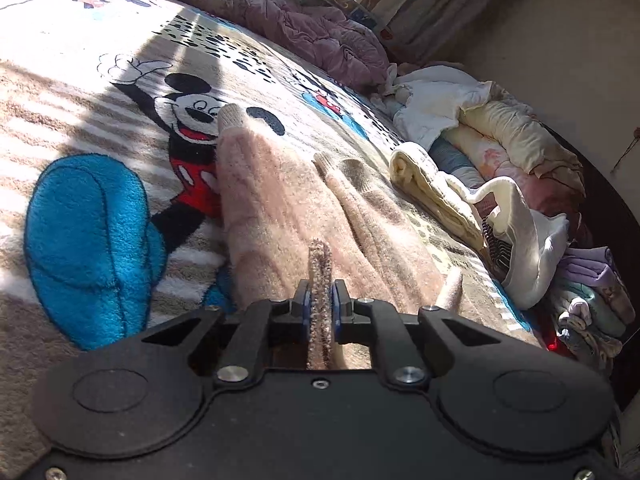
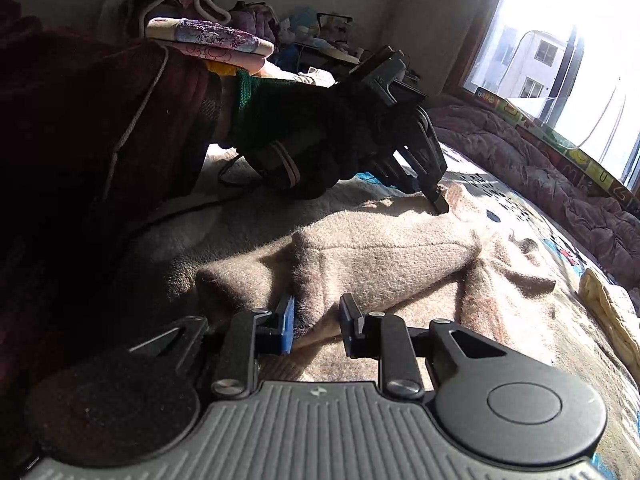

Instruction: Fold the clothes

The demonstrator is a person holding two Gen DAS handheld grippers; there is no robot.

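A fuzzy beige-pink sweater (image 1: 272, 200) lies on the Mickey Mouse blanket (image 1: 100, 128), its sleeves stretched away from the camera. My left gripper (image 1: 320, 300) is shut on a raised fold of the sweater's edge. In the right wrist view the same sweater (image 2: 380, 256) lies rumpled, and the left gripper (image 2: 438, 206) pinches its far edge, held by a gloved hand. My right gripper (image 2: 316, 320) is partly open, its jaws either side of a ridge of the sweater without pinching it.
A pile of folded and loose clothes (image 1: 500, 168) lies along the bed's right side. A mauve quilt (image 1: 304, 28) is bunched at the far edge under the window (image 2: 560, 40). The person's dark red body (image 2: 80, 140) fills the left of the right wrist view.
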